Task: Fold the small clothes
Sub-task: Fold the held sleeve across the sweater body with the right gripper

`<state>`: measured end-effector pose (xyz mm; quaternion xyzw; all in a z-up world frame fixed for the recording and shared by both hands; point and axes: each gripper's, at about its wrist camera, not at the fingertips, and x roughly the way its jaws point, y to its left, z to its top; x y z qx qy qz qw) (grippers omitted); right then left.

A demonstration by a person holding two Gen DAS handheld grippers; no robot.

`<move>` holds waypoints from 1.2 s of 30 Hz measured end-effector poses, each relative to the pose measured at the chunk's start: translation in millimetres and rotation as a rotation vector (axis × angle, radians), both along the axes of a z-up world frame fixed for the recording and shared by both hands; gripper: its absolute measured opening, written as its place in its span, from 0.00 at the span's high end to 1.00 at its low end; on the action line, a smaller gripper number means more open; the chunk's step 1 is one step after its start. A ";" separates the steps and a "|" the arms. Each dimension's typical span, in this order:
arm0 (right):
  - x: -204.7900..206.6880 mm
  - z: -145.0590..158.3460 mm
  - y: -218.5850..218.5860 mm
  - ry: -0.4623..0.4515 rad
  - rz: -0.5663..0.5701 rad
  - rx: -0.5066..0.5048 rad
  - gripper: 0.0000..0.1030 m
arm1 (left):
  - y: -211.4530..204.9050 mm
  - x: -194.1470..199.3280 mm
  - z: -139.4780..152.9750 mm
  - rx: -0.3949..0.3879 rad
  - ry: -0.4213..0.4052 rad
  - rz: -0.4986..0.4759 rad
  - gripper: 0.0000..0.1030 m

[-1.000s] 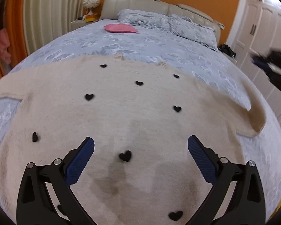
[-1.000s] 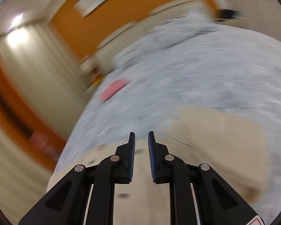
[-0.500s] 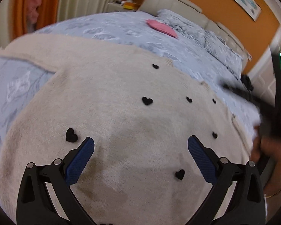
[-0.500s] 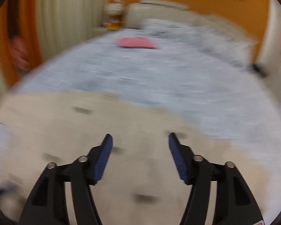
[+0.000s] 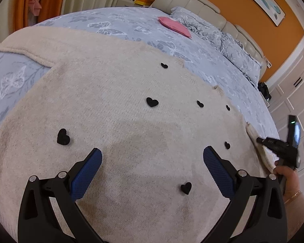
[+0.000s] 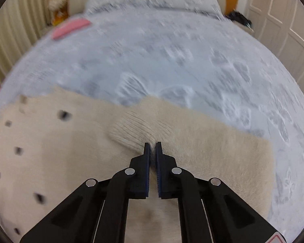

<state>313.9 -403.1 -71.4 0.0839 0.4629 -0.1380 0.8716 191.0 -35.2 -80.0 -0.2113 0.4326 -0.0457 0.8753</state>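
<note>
Right wrist view: beige knitted sweater's ribbed cuff [image 6: 135,130] is pinched by right gripper [image 6: 152,147]; sleeve fold-in is judged next; left gripper [image 5: 152,156] is held spread.

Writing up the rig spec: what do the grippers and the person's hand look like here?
Both the left gripper and the right gripper are matte black plastic with angular linkage arms, silver round pivot bolts and blue ribbed pads on the fingers. The right one shows a red-and-white sticker corner at its base, and a green light in the left wrist view. No cables visible. The right hand is bare, with a thin gold bracelet.
</note>
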 end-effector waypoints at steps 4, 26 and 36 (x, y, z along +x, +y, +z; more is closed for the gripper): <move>4.4 42.4 53.6 -0.146 0.145 0.093 0.95 | 2.2 0.1 -1.1 -0.025 0.006 0.001 0.05; -121.9 13.1 17.9 -0.203 -0.032 0.127 0.52 | 48.7 27.3 -12.0 -0.277 -0.016 0.078 0.05; -115.3 -61.1 -21.2 -0.095 -0.007 0.132 0.52 | -9.8 111.7 -21.2 -0.182 0.087 -0.058 0.66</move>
